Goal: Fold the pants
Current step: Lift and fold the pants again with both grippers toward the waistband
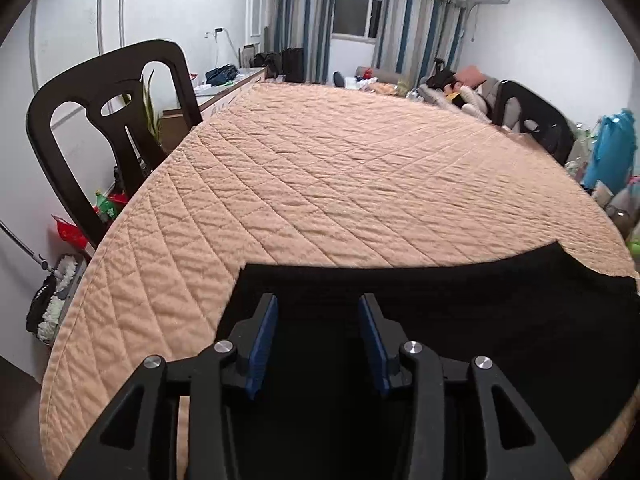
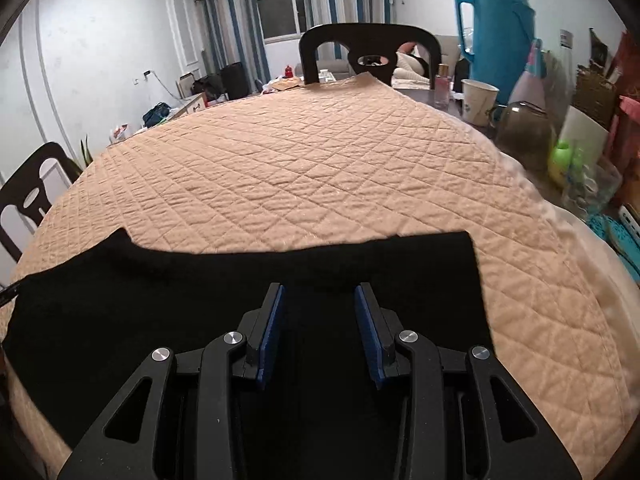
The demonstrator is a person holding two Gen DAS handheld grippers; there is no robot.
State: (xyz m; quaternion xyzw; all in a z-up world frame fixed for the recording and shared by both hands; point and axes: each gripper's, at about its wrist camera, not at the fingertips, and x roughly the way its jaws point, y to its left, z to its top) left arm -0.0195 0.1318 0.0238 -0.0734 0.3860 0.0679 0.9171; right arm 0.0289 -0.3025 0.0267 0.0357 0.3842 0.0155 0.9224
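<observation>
Black pants (image 2: 224, 292) lie flat at the near edge of the quilted cover (image 2: 304, 160), long axis left-right. My left gripper (image 1: 318, 316) and right gripper (image 2: 319, 304) both hover over them, jaws spread, pinching nothing. Left one's nearer the left end, right nearer the right, I'd judge.

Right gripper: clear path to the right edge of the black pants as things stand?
Probably yes. The right gripper is open above the pants, and their right edge lies flat on the quilted cover with nothing on it; the cups and thermos stand farther off.
</observation>
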